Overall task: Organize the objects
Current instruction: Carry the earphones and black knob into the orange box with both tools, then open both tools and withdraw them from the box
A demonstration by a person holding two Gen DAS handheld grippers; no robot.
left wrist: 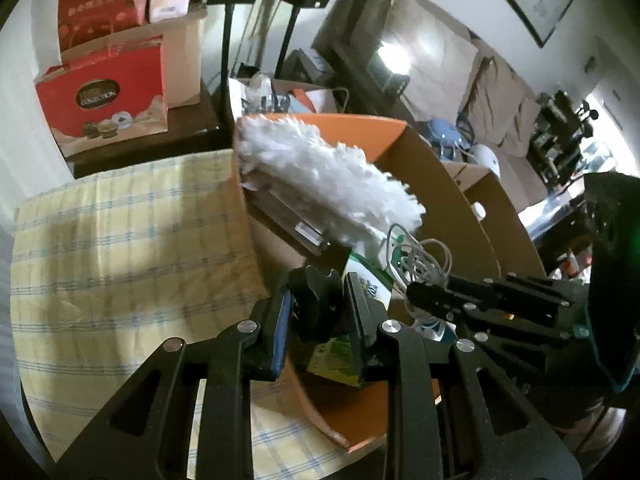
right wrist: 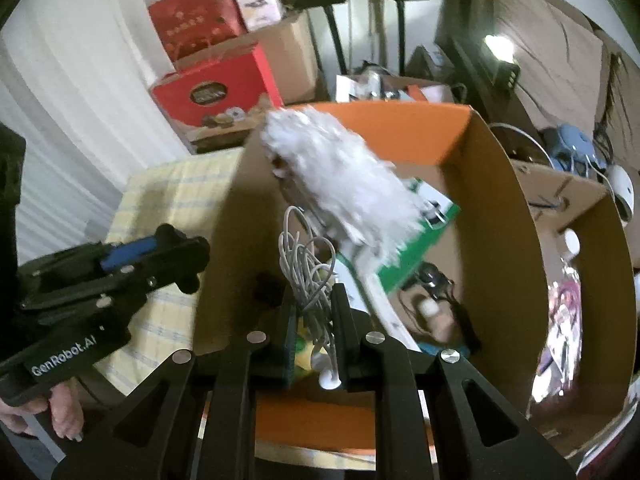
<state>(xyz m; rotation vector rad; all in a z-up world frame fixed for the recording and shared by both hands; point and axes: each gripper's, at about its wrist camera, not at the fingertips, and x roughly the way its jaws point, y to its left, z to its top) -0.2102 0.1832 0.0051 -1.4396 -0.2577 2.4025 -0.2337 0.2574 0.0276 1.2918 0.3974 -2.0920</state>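
Left wrist view: a black, lobed plastic piece is clamped between the left gripper fingers, which are black with a blue pad on the left one. The gripper is held over the near corner of an open cardboard box, orange outside, plain brown inside. A fluffy white duster head, blurred, lies tilted across the box; its long axis runs from the far left corner down toward the near right. A looped white cable is seen beside it, with printed cartons under it. The right gripper is reaching in from the right. The box is set on a yellow checked cloth. Red gift boxes are stacked behind.

Right wrist view: the right gripper is clenched on the cable, a tangled bundle of thin white loops rising upright, with a white plug end hanging below the fingers. It is held above the box's near wall. The duster head is slanted the same way, over a green-and-white carton. The left gripper is held level on the left, pointing right at the box, black piece pinched; the person's hand is wrapped round its handle.
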